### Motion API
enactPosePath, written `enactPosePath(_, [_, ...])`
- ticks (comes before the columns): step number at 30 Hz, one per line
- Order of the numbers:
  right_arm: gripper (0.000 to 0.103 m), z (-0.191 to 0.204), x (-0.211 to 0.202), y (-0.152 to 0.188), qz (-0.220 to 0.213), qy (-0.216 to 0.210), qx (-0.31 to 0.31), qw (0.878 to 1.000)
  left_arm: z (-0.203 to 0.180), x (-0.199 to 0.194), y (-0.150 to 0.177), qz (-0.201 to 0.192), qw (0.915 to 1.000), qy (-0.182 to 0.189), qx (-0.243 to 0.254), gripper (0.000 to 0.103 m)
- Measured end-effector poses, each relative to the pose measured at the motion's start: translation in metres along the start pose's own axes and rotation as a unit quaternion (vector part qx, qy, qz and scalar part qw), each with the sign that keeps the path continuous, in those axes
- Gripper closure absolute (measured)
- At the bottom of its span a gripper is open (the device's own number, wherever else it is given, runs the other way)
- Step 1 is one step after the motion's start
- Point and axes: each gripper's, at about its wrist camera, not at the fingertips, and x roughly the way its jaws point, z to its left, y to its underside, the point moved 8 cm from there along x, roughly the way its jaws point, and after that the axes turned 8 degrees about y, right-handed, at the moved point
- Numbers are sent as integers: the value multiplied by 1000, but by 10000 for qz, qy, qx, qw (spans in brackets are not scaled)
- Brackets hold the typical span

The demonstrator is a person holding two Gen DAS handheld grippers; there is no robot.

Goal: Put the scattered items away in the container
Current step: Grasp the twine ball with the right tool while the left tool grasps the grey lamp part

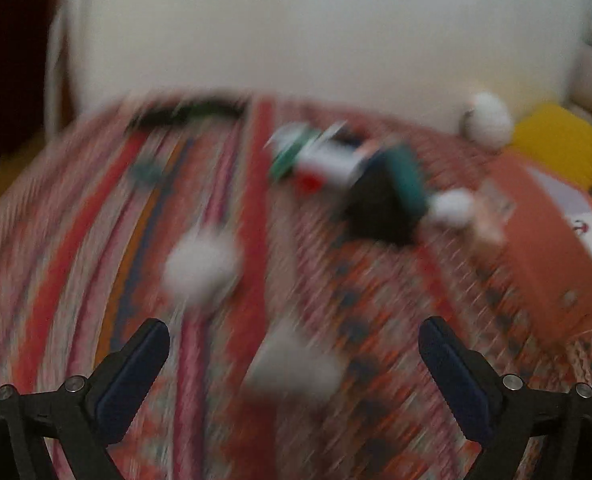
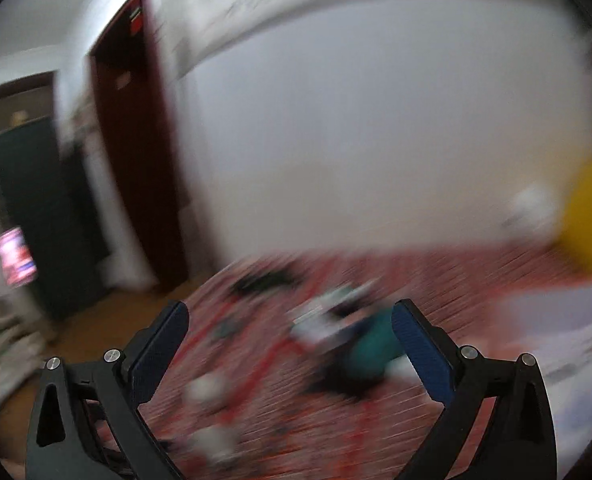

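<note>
Both views are heavily motion-blurred. My left gripper (image 1: 293, 330) stands open above a red patterned cloth (image 1: 95, 260), nothing between its fingers. Scattered on the cloth are a white lump (image 1: 199, 268), a second pale lump (image 1: 296, 364) just ahead of the fingers, a white-and-green package (image 1: 320, 156), a black and teal item (image 1: 388, 200) and a small white piece (image 1: 454, 206). An orange-brown box (image 1: 536, 236) stands at the right. My right gripper (image 2: 289, 316) is open and empty, raised above the same cloth (image 2: 436, 280); the teal item (image 2: 370, 346) lies beyond it.
A white wall (image 1: 316, 32) backs the cloth. A white ball (image 1: 488, 120) and a yellow object (image 1: 564, 144) sit at the far right. In the right wrist view a dark red door (image 2: 135, 140), a dark cabinet (image 2: 43, 208) and wooden floor (image 2: 87, 332) lie to the left.
</note>
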Motion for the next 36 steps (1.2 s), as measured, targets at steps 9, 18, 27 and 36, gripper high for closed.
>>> enactPosePath(9, [4, 109, 192, 112, 2480, -924, -191, 9642, 15, 36, 53, 142, 9993, 68, 341, 0])
enactPosePath(18, [15, 101, 287, 142, 3321, -909, -395, 9380, 24, 75, 57, 498, 9980, 355, 181, 1])
enactPosePath(27, [41, 45, 279, 105, 2845, -726, 66, 9559, 1, 110, 45, 573, 9967, 426, 398, 0])
enactPosePath(36, [41, -6, 214, 64, 2140, -686, 515, 9731, -15, 111, 35, 408, 9957, 311, 776, 42])
